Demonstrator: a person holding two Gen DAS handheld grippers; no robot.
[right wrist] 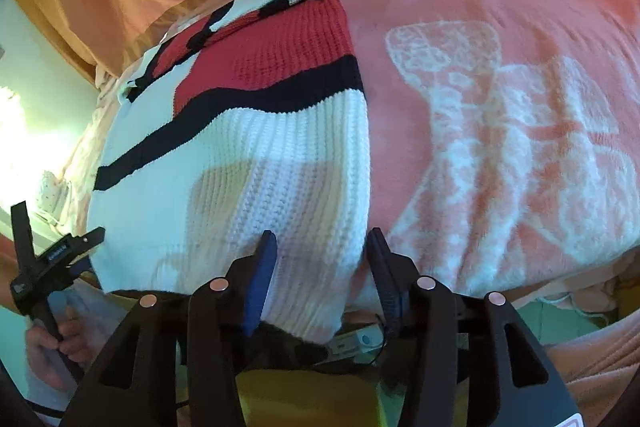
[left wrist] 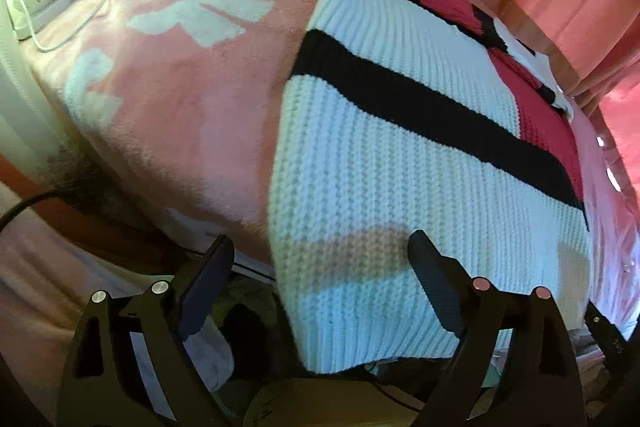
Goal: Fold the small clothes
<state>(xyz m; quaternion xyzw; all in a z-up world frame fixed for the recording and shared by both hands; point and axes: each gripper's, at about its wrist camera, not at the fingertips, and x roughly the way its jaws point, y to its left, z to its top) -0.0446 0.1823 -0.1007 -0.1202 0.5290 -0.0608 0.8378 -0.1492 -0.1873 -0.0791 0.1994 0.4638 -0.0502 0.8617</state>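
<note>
We have the knitted sweater (left wrist: pixel 400 155) lying flat on the pink blanket (left wrist: pixel 180 99), its near white hem hanging over the bed's edge toward us. Our left gripper (left wrist: pixel 320 259) and right gripper (right wrist: pixel 322 251) both stand with jaws apart, each straddling a near corner of the hem and clamping nothing. To fold well, we judge we should pinch both corners through every layer, then carry them evenly toward the far red end.

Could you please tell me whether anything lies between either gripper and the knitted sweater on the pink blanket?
Nothing visible does. The left gripper is open over the near left corner of the sweater, and the right gripper is open astride its near right edge. Only bare knit and pink blanket lie ahead of the fingers.
</note>
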